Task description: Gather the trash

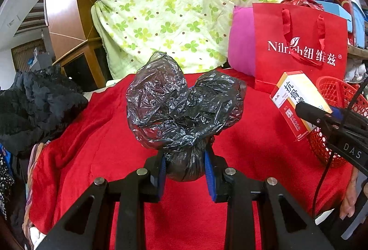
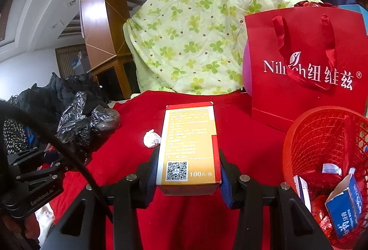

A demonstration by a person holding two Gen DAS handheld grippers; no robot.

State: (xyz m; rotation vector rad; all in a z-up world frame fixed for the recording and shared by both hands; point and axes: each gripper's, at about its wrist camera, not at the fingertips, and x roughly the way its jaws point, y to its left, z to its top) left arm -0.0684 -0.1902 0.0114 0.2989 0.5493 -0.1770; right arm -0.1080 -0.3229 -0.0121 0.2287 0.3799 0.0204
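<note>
My left gripper (image 1: 186,166) is shut on a crumpled black plastic bag (image 1: 181,105) and holds it above the red cloth (image 1: 103,142). My right gripper (image 2: 188,171) is shut on a yellow and red medicine box (image 2: 189,146), held above the cloth just left of the red mesh basket (image 2: 322,135). The box (image 1: 296,100) and right gripper also show at the right of the left wrist view. A white crumpled paper ball (image 2: 151,138) lies on the cloth beside the box. The black bag (image 2: 89,123) shows at the left of the right wrist view.
The red basket (image 1: 333,93) holds a blue carton (image 2: 345,206) and other scraps. A red paper gift bag (image 1: 299,47) stands behind it, next to a pink cushion (image 1: 241,43). A green clover quilt (image 1: 174,8) is heaped at the back. Dark clothes (image 1: 34,102) lie at the left.
</note>
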